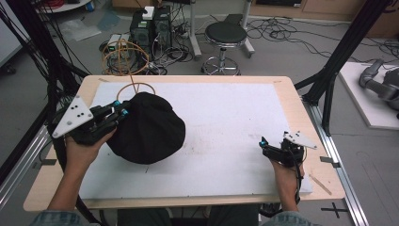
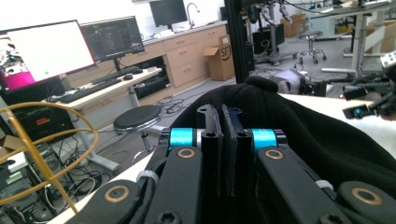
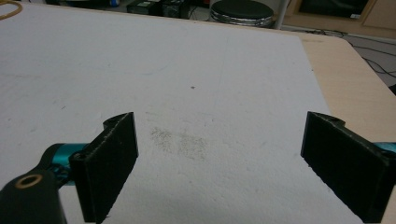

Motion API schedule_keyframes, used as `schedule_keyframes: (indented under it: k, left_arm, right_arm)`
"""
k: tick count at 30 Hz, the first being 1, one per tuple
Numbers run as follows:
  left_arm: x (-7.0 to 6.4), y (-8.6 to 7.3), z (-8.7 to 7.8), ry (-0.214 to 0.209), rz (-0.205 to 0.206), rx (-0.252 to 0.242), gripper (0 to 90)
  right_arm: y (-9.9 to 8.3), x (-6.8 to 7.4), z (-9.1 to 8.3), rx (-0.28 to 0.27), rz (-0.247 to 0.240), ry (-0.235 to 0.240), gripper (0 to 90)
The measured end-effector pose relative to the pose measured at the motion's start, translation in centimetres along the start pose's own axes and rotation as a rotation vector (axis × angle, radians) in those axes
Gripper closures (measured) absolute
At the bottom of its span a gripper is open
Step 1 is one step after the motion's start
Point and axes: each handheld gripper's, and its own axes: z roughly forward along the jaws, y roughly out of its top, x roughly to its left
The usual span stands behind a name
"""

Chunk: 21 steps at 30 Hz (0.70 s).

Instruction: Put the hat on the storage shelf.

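At the near right corner of the surface (image 1: 306, 113), a pale wooden top covered by a white foam sheet (image 1: 226, 122), a hand holds the right gripper (image 1: 264, 145) low over the sheet. Its two black jaws stand wide apart with nothing between them; the right gripper view shows bare white foam with a faint grey smudge (image 3: 180, 140) in the gap.

Near the left edge, the other hand (image 1: 84, 150) holds the left gripper (image 1: 123, 110) with its grey three-cornered plate (image 1: 71, 115) on top. This gripper's jaws are pressed together on a fold of the soft black fabric hat (image 1: 146, 128) (a rounded, slouchy mound of cloth); in the left gripper view the jaws stand almost closed, with a thin layer of black cloth (image 2: 229, 140) pinched between them and the rest of the hat bulging up behind and to the right. The hat lies on the foam sheet in the left half of the surface, towards the far left corner and well apart from the right gripper.

Just beyond the hat, at the far left of the sheet, a thin yellow-brown wire hoop (image 1: 136, 89) rises from behind the cloth. Past the far edge, on the floor, stand a round black stool (image 1: 225, 35) and dark computer cases (image 1: 150, 28) amid tangled cables.
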Motion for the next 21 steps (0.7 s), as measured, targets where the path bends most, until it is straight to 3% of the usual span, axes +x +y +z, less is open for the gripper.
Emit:
schedule_keyframes:
  k: [11, 21]
  left_arm:
    - [1.7, 3.0, -2.1, 0.050, -0.027, -0.050, 86.4]
    - [3.2, 6.0, -3.4, 0.093, -0.019, -0.077, 86.4]
  right_arm:
    - [0.0, 0.0, 0.0, 0.003, 0.004, 0.000, 10.8]
    - [0.0, 0.0, 0.2, 0.003, 0.003, 0.001, 10.8]
